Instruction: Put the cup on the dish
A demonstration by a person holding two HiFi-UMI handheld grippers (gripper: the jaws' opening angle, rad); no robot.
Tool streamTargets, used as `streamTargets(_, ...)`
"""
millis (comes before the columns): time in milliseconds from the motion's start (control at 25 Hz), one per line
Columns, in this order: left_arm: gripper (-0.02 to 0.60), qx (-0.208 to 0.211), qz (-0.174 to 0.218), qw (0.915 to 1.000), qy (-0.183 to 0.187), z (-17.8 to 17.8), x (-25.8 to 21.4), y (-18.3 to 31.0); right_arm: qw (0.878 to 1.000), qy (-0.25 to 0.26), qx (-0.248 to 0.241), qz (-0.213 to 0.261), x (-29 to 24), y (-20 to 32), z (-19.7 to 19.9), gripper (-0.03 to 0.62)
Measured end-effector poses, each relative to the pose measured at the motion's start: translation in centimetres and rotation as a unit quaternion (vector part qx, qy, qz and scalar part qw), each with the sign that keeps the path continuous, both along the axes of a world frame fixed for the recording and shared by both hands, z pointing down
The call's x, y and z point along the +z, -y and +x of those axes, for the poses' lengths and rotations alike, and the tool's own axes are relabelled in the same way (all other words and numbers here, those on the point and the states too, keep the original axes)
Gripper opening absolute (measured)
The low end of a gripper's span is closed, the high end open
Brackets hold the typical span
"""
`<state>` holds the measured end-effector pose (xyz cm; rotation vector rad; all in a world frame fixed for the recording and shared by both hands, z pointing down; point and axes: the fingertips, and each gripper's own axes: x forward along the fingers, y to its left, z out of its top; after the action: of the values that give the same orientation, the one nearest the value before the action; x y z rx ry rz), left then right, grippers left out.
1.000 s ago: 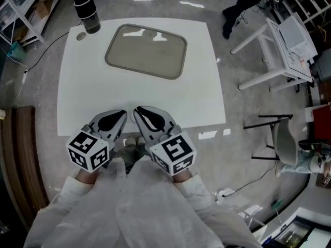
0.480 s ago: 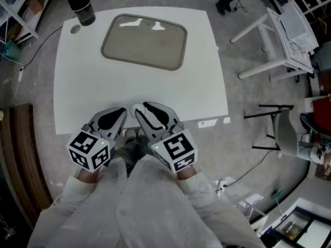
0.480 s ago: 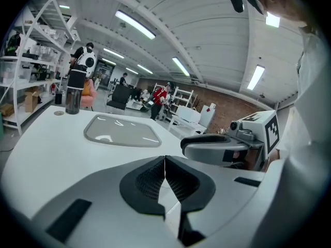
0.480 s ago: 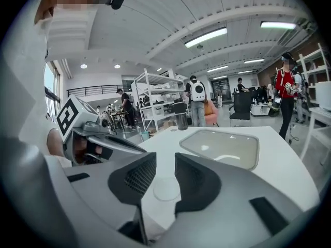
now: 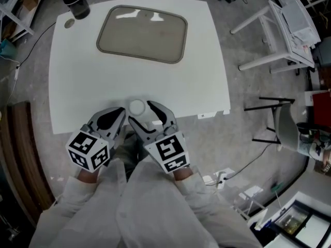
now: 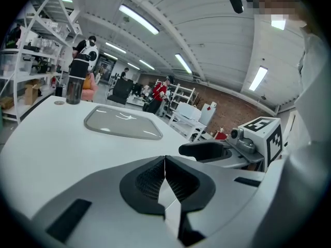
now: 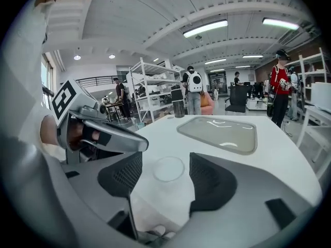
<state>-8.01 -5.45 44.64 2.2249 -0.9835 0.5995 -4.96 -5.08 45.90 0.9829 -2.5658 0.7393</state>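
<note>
Your right gripper [image 5: 140, 112] has just been opening its jaws, and the cup [image 5: 137, 107] stands upright between them with the pads clear of its wall, so nothing is held yet. Your left gripper [image 6: 164, 163] is closed on nothing, just beside the cup at 9 o'clock.

The cup looks clear and thin-walled, so expect it to be very light, smooth and easy to squash or tip. Take it across the wall a little below the rim, pads on opposite sides, and close only until it stops slipping.

It sits on the surface [image 5: 196, 76] close to the near edge at 6 o'clock, so a nudge towards you could send it off; keep any push going away from you. The dish [image 5: 142, 33] lies well apart at 12 o'clock, empty, with bare surface all the way between. A dark tumbler [image 5: 73, 1] stands at 10 o'clock by the far corner, out of your path.
</note>
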Motion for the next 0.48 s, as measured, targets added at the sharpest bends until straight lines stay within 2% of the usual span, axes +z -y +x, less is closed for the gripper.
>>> streamTargets(160, 0.009, 0.000, -0.010, 0.9999, 0.001, -0.2, 1.0, -0.1, 1.000, -0.015, 0.017, -0.007, 1.7, 0.1, 0.1, 0.287)
streamTargets(480, 0.009, -0.003, -0.037, 0.9993, -0.001, -0.5, 3.1, -0.9, 0.999, -0.035, 0.008, -0.020, 4.6, -0.1, -0.7, 0.302)
